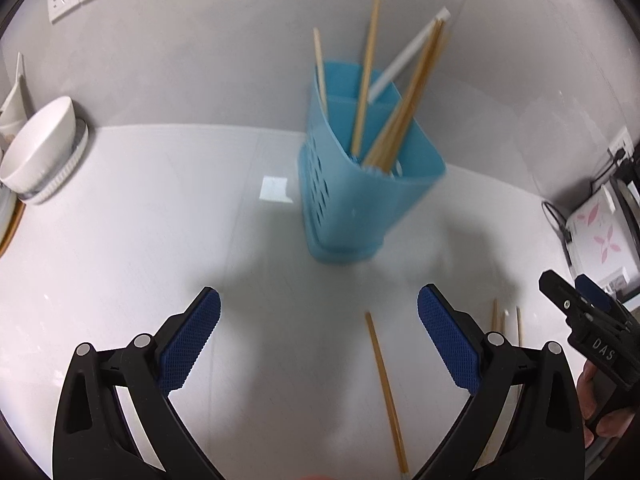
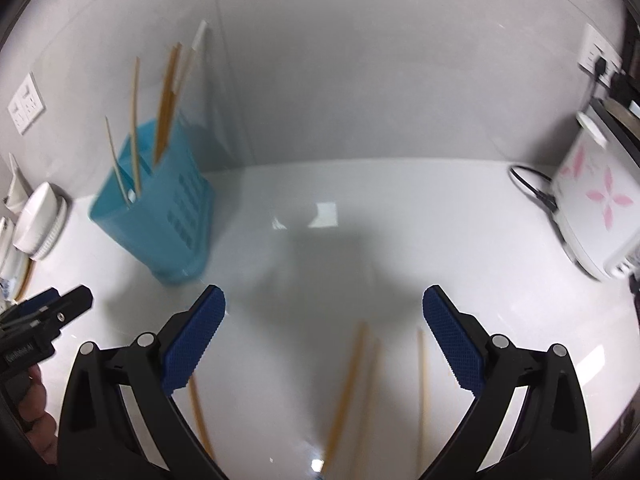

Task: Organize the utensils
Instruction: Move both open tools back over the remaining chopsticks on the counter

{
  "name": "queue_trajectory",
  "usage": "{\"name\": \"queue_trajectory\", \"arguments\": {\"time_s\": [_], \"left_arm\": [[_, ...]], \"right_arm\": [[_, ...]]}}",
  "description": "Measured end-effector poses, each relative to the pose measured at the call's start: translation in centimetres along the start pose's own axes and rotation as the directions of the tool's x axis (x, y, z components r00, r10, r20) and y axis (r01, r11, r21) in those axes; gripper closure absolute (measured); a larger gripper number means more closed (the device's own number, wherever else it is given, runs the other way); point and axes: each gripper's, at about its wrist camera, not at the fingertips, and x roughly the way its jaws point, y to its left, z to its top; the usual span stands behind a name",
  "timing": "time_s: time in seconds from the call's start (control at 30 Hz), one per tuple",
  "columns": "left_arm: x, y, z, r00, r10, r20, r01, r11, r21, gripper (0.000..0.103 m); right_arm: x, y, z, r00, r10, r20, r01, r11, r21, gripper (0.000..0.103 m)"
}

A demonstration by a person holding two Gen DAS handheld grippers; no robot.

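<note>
With both pairs of blue-padded fingers spread wide and nothing between them, neither tool grips anything at this moment. Left gripper [image 1: 319, 312] hovers over the glossy white countertop [image 1: 140, 220]; directly beneath its gap lies a single loose bamboo chopstick [image 1: 386, 392], long axis running roughly along the fingers' forward direction, slightly skewed toward the right pad, far tip pointing at the holder. Right gripper [image 2: 324, 312] hangs over a small scatter of more loose bamboo chopsticks [image 2: 344, 392], blurred, again lying roughly lengthwise to the fingers; one more [image 2: 420, 376] lies just inside the right pad and another [image 2: 200, 420] passes under the left finger. Whether any of them touch each other cannot be told. Ahead of both tools stands the light-blue perforated plastic utensil holder [image 1: 360, 200], upright on the counter near the grey wall, already holding several bamboo chopsticks and one white one [image 1: 408, 60]. Holder sits straight ahead of the left gripper and off to the left of the right gripper, so the left tool looks nearer. Judgement: since each stick lies parallel to the fingers, a wrist turn seems needed so the pads close across the stick. White bowl on a ribbed stand [image 1: 40, 148] sits at far left, a white flower-printed appliance [image 2: 592, 204] at far right.
</note>
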Motion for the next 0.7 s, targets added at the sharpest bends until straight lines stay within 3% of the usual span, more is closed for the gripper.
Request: {"name": "queue_trajectory", "arguments": {"time_s": [0.33, 0.7], "left_arm": [[1.7, -2.6, -4.6, 0.995, -0.002, -0.103, 0.004, 1.000, 0.014, 0.006], [4.4, -4.2, -10.2, 0.968, 0.015, -0.250, -0.009, 1.000, 0.023, 0.007]], "right_arm": [[0.2, -3.2, -5.9, 0.992, -0.050, -0.119, 0.054, 0.998, 0.025, 0.008], [1.2, -4.0, -11.0, 0.966, -0.077, -0.248, 0.077, 0.997, -0.008, 0.008]]}}
